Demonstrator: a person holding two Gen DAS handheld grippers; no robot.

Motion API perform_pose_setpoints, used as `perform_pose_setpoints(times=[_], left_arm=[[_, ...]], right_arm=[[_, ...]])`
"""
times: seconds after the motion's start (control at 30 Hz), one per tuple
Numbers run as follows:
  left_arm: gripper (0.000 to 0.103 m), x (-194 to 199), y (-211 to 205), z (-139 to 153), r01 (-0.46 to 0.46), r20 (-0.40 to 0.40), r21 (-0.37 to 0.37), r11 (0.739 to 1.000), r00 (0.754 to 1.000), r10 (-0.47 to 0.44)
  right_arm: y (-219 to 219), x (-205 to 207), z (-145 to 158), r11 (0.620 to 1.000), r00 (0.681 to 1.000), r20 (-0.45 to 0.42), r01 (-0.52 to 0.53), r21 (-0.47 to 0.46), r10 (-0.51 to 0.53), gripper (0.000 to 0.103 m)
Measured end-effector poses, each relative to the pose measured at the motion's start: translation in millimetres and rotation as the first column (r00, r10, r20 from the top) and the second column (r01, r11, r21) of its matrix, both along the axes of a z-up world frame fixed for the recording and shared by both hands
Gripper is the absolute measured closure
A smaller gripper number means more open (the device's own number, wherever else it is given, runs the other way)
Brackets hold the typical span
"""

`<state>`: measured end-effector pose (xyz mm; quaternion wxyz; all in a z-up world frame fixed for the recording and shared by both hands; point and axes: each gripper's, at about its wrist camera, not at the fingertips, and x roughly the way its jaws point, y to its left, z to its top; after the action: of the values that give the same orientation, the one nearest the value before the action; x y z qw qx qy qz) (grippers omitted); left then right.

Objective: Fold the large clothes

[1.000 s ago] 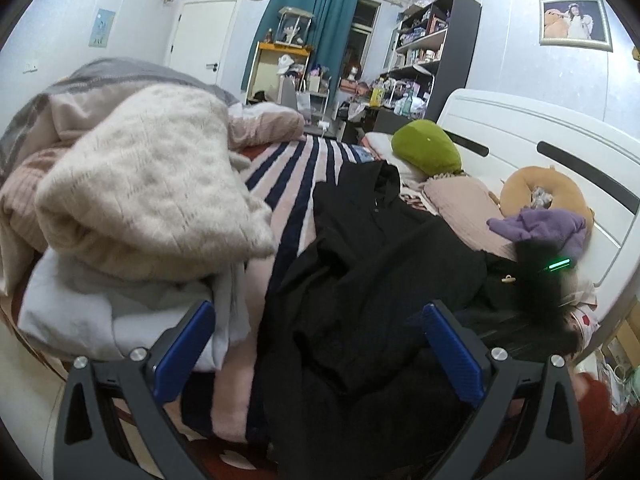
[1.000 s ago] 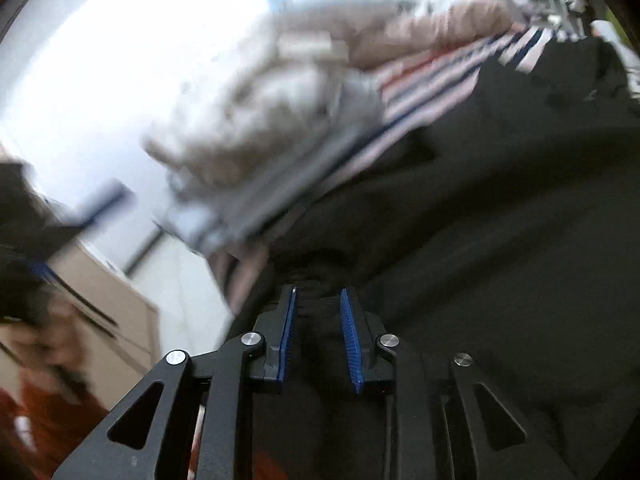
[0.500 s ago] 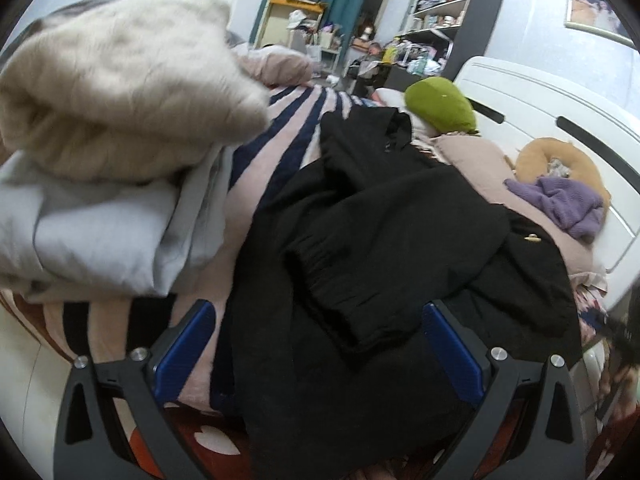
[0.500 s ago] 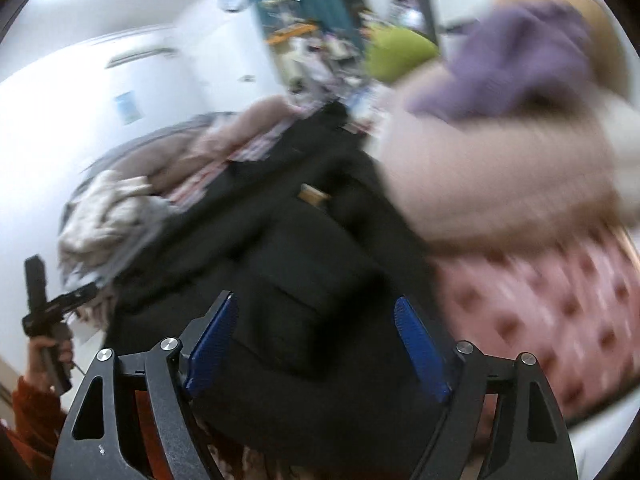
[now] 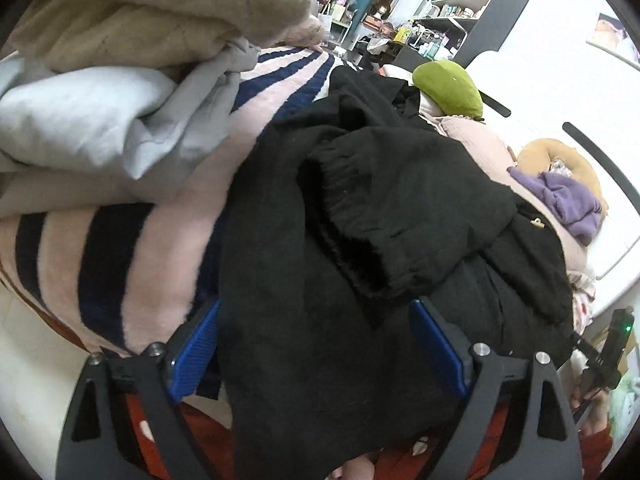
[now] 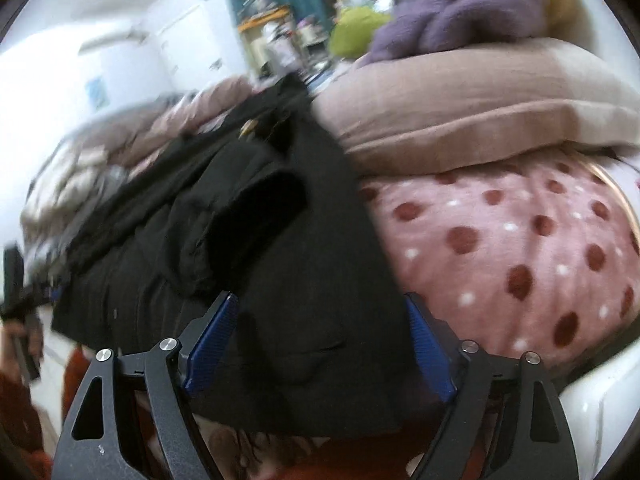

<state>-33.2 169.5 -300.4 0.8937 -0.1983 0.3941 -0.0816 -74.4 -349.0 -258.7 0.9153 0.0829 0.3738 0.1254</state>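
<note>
Left gripper [image 5: 316, 344]: jaws spread wide, straddling the near hem of the large black knit garment [image 5: 384, 216], gripping nothing. Garment lies rumpled on the pink, navy-striped blanket [image 5: 132, 248], one ribbed sleeve flopped across its body. Right gripper [image 6: 320, 344]: likewise open over the garment's other hem corner, beside the pink dotted cushion [image 6: 520, 248]. No tidy fold visible; judged early, both hem corners not yet grasped.
</note>
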Motion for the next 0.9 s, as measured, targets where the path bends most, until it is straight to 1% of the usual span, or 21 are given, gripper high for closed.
perform_pose_setpoints(times=[0.07, 0.1, 0.13, 0.2, 0.23, 0.27, 0.3, 0.33, 0.37, 0.4, 0.43, 0.47, 0.5, 0.6, 0.63, 0.7, 0.77, 0.83, 0.9], left_arm=[[0.016, 6, -4, 2, 0.017, 0.004, -0.017, 1.0, 1.0, -0.017], [0.024, 9, -8, 4, 0.033, 0.009, -0.022, 0.999, 0.999, -0.033], [0.034, 13, -13, 6, 0.058, 0.017, -0.03, 0.998, 0.998, -0.057], [0.041, 21, -23, 8, 0.09, 0.026, -0.048, 0.995, 0.996, -0.089], [0.044, 23, -24, 9, 0.097, 0.027, -0.047, 0.994, 0.995, -0.096], [0.055, 26, -26, 12, 0.102, 0.028, -0.046, 0.994, 0.994, -0.101], [0.067, 28, -25, 14, 0.106, 0.031, -0.057, 0.993, 0.994, -0.104], [0.072, 28, -23, 16, 0.109, 0.038, -0.082, 0.991, 0.994, -0.106], [0.075, 26, -20, 21, 0.114, 0.054, -0.121, 0.986, 0.993, -0.108], [0.081, 25, -20, 25, 0.121, 0.065, -0.133, 0.984, 0.991, -0.113], [0.084, 23, -20, 30, 0.129, 0.076, -0.132, 0.983, 0.99, -0.12], [0.085, 22, -22, 37, 0.138, 0.086, -0.119, 0.983, 0.988, -0.129], [0.086, 20, -23, 41, 0.145, 0.09, -0.113, 0.983, 0.987, -0.135], [0.09, 14, -24, 58, 0.171, 0.125, -0.144, 0.975, 0.98, -0.154], [0.09, 12, -23, 64, 0.182, 0.144, -0.157, 0.971, 0.977, -0.159], [0.091, 7, -23, 83, 0.199, 0.194, -0.171, 0.965, 0.967, -0.165], [0.092, 5, -24, 99, 0.209, 0.23, -0.163, 0.964, 0.958, -0.169], [0.092, 8, -25, 109, 0.207, 0.244, -0.157, 0.966, 0.956, -0.165], [0.093, 8, -25, 118, 0.215, 0.262, -0.15, 0.965, 0.95, -0.17]], right_arm=[[-2, 6, 1, 0.994, 0.999, -0.005, -0.044, 0.098, 0.045, 0.022], [-2, 10, 0, 0.99, 0.998, -0.004, -0.06, 0.129, 0.062, 0.024], [2, 14, 0, 0.986, 0.996, -0.003, -0.087, 0.142, 0.088, 0.025], [13, 21, -3, 0.985, 0.994, 0.0, -0.111, 0.131, 0.112, 0.04], [17, 23, -3, 0.984, 0.993, 0.003, -0.121, 0.135, 0.121, 0.044], [19, 26, -3, 0.977, 0.99, 0.007, -0.137, 0.16, 0.138, 0.058], [20, 30, -3, 0.968, 0.988, 0.004, -0.152, 0.199, 0.155, 0.077], [20, 32, -4, 0.95, 0.985, 0.003, -0.17, 0.261, 0.175, 0.082], [17, 33, -2, 0.924, 0.981, 0.01, -0.186, 0.336, 0.193, 0.087], [16, 32, 3, 0.904, 0.98, 0.027, -0.193, 0.382, 0.198, 0.088], [16, 31, 7, 0.891, 0.979, 0.044, -0.198, 0.409, 0.197, 0.089], [15, 28, 13, 0.87, 0.977, 0.071, -0.212, 0.445, 0.202, 0.09], [17, 29, 17, 0.859, 0.975, 0.084, -0.219, 0.463, 0.203, 0.091], [20, 26, 27, 0.808, 0.967, 0.126, -0.255, 0.531, 0.222, 0.094], [23, 26, 31, 0.8, 0.964, 0.137, -0.264, 0.539, 0.226, 0.094], [30, 23, 41, 0.798, 0.961, 0.16, -0.276, 0.536, 0.225, 0.095], [30, 21, 51, 0.792, 0.957, 0.186, -0.289, 0.538, 0.223, 0.096], [31, 22, 59, 0.792, 0.956, 0.195, -0.292, 0.536, 0.221, 0.097], [31, 21, 66, 0.786, 0.953, 0.214, -0.299, 0.542, 0.215, 0.1]])
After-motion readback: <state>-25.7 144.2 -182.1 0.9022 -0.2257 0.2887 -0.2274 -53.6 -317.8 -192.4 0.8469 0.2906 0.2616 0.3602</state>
